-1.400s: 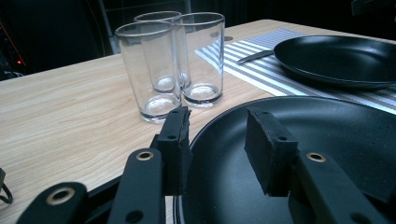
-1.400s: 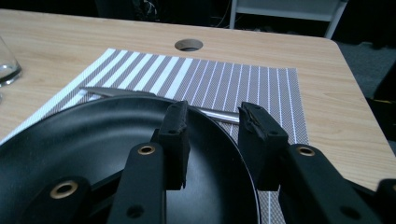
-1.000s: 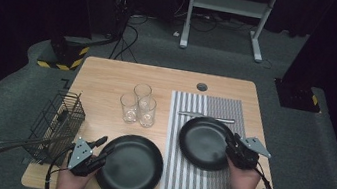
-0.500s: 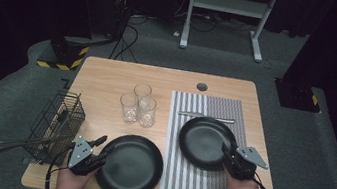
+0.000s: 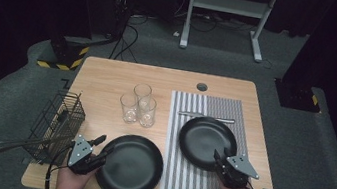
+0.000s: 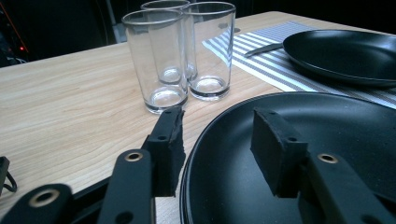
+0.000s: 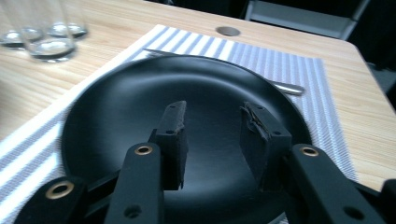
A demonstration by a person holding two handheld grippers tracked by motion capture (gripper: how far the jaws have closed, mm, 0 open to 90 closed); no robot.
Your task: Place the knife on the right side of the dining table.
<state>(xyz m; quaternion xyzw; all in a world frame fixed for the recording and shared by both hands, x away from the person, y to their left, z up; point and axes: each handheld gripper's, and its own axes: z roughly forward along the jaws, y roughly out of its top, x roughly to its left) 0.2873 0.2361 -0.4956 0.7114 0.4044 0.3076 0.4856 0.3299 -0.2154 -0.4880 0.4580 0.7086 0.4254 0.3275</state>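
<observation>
High view: two forearms come in over the near edge of the light wooden counter (image 5: pixel 108 75), each hand wrapped around a hand-held gripper that points forward and slightly inward.

The left hand-held gripper (image 5: pixel 100 147) sits near the counter's near left corner, level and low. Its jaws stand apart and have just been opening; in the left gripper view one jaw is outside the rim of the round black plate on the bare wood (image 6: pixel 299 154) and the other over its inside, neither pad pressing on it.

The right hand-held gripper (image 5: pixel 220 160) lies toward the near right corner, angled over the near rim of the second round black plate (image 5: pixel 205 140), which rests on the grey-and-white striped placemat (image 5: pixel 184 178). In the right gripper view its jaws stand apart above the plate's inside, clamping nothing.

Three clear drinking glasses (image 5: pixel 138 104) stand clustered mid-counter; a black wire basket (image 5: pixel 56 121) sits at the left edge.
</observation>
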